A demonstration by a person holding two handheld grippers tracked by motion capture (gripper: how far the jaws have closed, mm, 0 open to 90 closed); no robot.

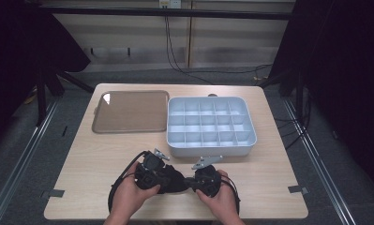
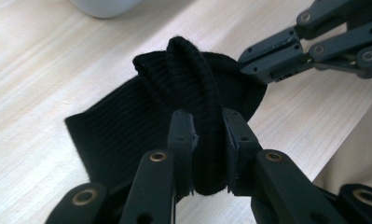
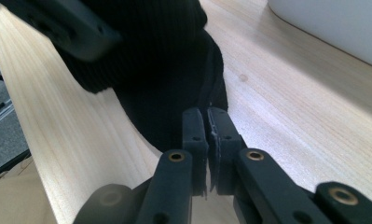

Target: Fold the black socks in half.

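Observation:
A black ribbed knit cloth [image 1: 175, 181] lies bunched near the table's front edge, between both grippers. My left gripper [image 2: 207, 126] is shut on a thick raised fold of the cloth [image 2: 174, 93]. In the high view the left gripper [image 1: 168, 178] comes in from the left and the right gripper [image 1: 190, 183] from the right. My right gripper [image 3: 207, 121] is shut on a thin edge of the cloth [image 3: 165, 60], its jaws almost touching. In the left gripper view the right gripper [image 2: 249, 63] meets the cloth's far rim.
A grey box [image 1: 208, 151] with several compartments stands just behind the grippers, right of centre. A flat brownish lid [image 1: 130, 111] lies at the back left. The wooden table [image 1: 278, 187] has bare room on either side of the hands.

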